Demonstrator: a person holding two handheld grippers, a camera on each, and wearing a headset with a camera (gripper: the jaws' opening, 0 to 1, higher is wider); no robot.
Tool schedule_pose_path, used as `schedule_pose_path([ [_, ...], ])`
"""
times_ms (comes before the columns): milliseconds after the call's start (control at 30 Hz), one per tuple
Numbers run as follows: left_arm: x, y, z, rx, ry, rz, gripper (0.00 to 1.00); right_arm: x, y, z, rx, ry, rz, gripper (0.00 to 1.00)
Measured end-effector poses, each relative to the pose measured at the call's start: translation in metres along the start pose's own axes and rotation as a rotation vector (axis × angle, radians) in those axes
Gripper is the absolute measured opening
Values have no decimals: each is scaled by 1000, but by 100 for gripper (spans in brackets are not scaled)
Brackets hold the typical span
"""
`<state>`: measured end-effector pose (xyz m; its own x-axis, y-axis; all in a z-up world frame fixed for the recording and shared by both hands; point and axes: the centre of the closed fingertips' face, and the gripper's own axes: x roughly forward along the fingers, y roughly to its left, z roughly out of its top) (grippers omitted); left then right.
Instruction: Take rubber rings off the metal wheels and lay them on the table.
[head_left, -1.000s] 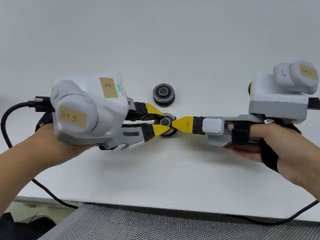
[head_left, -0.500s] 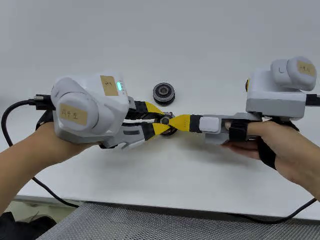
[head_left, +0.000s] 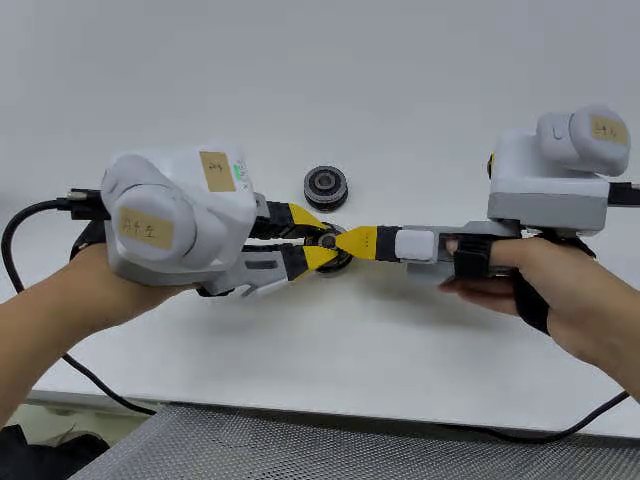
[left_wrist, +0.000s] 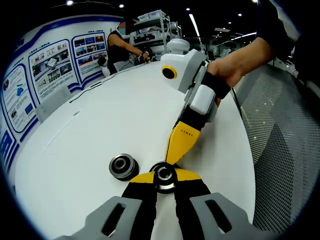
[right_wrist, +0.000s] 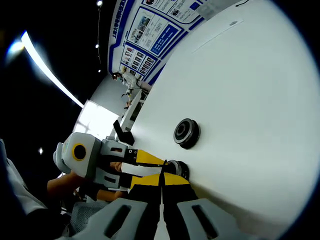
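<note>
Since the earlier frames, the right gripper (head_left: 345, 241) had slid a little further toward the left one, so that its yellow tip now met the wheel, while the left gripper (head_left: 318, 246) had held its place. From my remote seat, I read the left gripper as clamped: its two yellow jaws stood partly apart, closed on either side of the held wheel (left_wrist: 164, 175), which sat low over the table (head_left: 420, 110), though I could not tell whether it touched the surface. The right gripper's jaws lay pressed together with no gap that I could see, and their shared point touched the upper edge of that wheel, against the dark rubber ring (left_wrist: 155, 168). Whether the tips had caught a bit of rubber between them, I could not tell. I judged the step in hand to be the start of peeling: one gripper steadying the wheel, the other working at the ring's edge, and the ring apparently not yet off. The next move, as I saw it, called for getting a firm pinch on the ring's lip, then drawing it outward and away while the left grip stayed tight enough to stop the wheel twisting. Just beyond the two grippers, a second wheel (head_left: 327, 187) lay flat on the white table, apart from both, its dark ring on as far as I could see.
</note>
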<state>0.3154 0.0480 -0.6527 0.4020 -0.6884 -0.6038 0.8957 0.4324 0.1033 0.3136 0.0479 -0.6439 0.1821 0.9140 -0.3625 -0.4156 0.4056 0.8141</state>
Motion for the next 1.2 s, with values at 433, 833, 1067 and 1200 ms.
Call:
schedule_pose_path([
  [433, 0, 0, 2, -23, 2, 6, 13, 0, 2, 3, 21, -22, -16, 1],
  [833, -5, 3, 7, -14, -5, 7, 14, 1, 6, 5, 61, -29, -4, 1],
  [1067, -17, 3, 11, -24, -24, 16, 16, 3, 11, 4, 72, -23, 9, 1],
  [1200, -27, 7, 14, -58, -42, 50, 17, 3, 13, 6, 76, -27, 15, 1],
])
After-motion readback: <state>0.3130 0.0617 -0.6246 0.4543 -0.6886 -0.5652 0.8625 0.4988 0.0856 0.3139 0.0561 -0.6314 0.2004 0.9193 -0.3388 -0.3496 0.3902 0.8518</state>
